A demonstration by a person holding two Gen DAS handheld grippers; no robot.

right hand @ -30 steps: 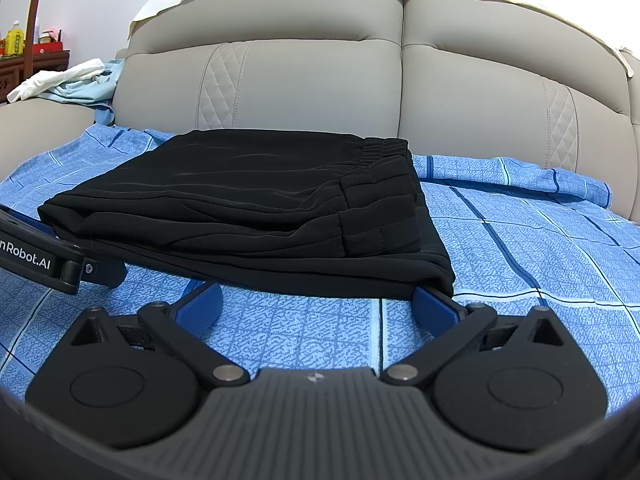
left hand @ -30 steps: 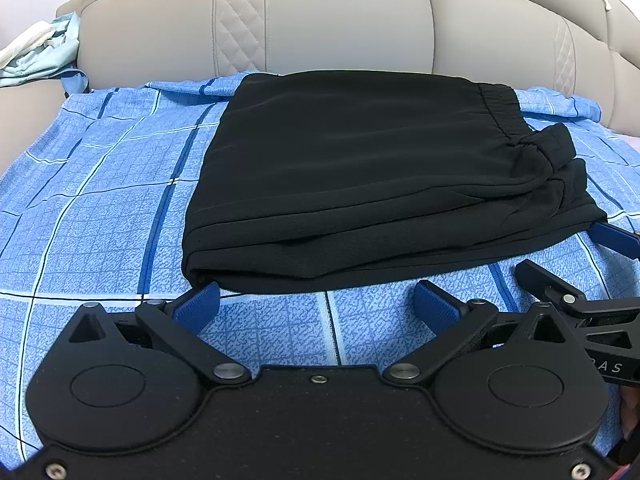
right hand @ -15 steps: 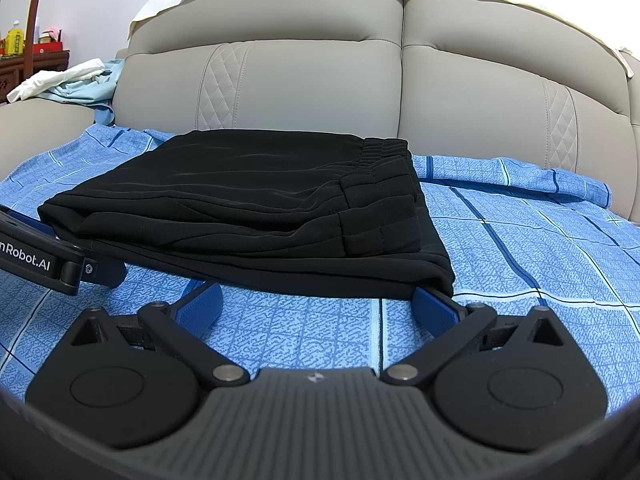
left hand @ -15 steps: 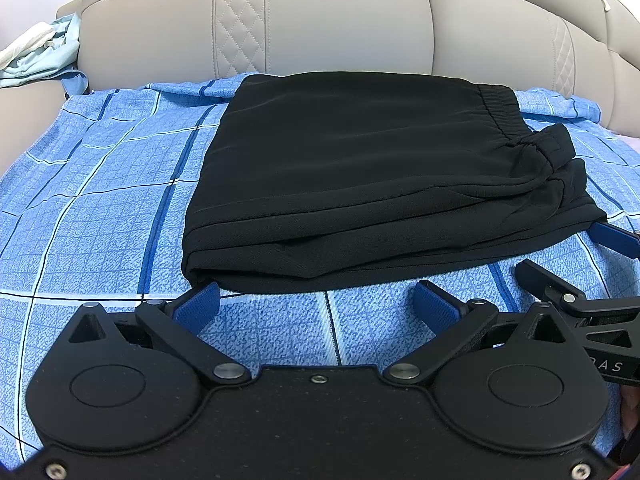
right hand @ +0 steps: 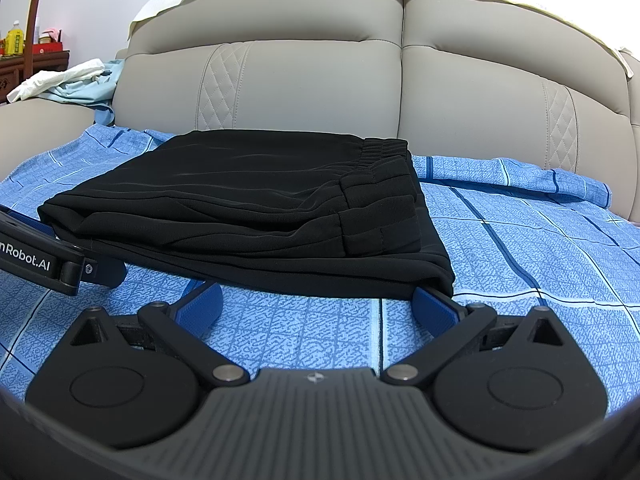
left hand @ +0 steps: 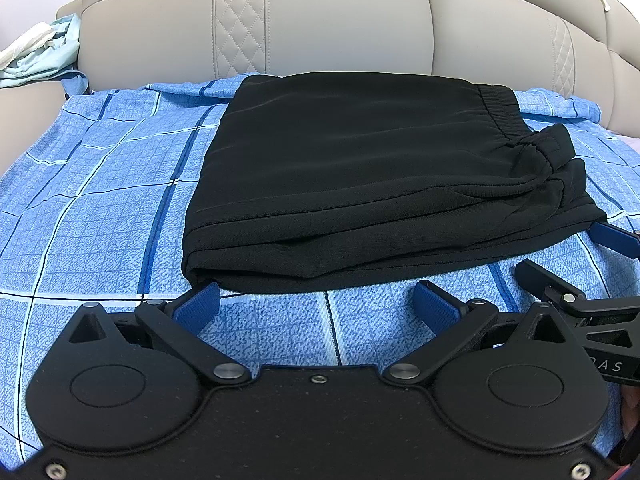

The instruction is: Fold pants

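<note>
blue checked sheet (left hand: 100, 208) spread over the seat | beige padded sofa back (right hand: 320, 88) seen behind | pale crumpled cloths (right hand: 68, 80) heaped on the left armrest | yellow bottle (right hand: 15, 38) stood on a wooden shelf, far left

The folded pants (left hand: 372, 184) lie on the sheet (left hand: 100, 208), and the sheet lies on the sofa seat. The sofa back (right hand: 320, 88) stands behind the pants. The left gripper (left hand: 316, 300) sits in front of the pants, near their left corner. The right gripper (right hand: 316, 304) sits in front too, at their right corner. A pile of clothes (right hand: 76, 80) lies far left on the armrest.
</note>
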